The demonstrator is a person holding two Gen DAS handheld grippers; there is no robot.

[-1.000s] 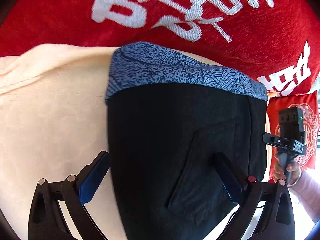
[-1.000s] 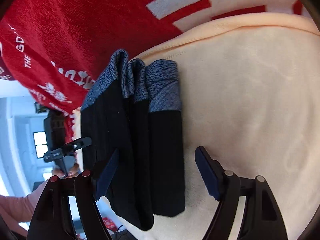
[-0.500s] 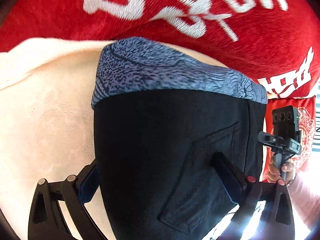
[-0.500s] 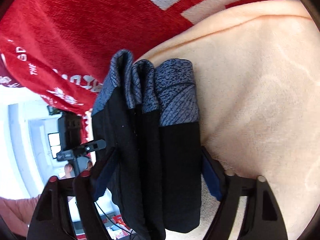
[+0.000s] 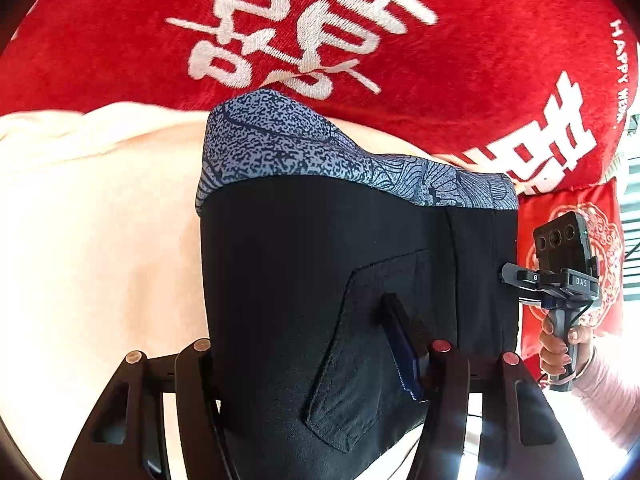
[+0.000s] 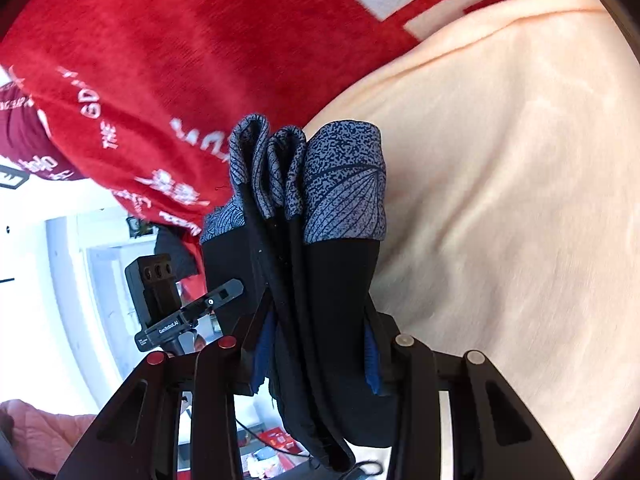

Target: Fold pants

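Observation:
Folded black pants (image 5: 304, 264) with a blue patterned waistband (image 5: 280, 148) fill the left wrist view. My left gripper (image 5: 308, 360) is closing on them: one blue-padded finger (image 5: 400, 344) presses into the back pocket, and the other is hidden behind the fabric's left edge. In the right wrist view the pants (image 6: 332, 280) show edge-on as several stacked layers. My right gripper (image 6: 316, 352) is closing too, with its pads touching both sides of the stack. Each view shows the other gripper's handle (image 5: 560, 276) (image 6: 160, 292).
A cream blanket (image 5: 100, 240) (image 6: 500, 200) lies under the pants, and a red blanket with white characters (image 5: 320, 32) (image 6: 180, 60) spreads behind it. A red cushion (image 5: 600, 216) stands at the right. A hand and pink sleeve (image 5: 592, 376) hold the right gripper.
Both grippers have closed in from wide open onto the folded pants. The pants have lifted off the cream blanket with both grippers and their lower end now hangs free.

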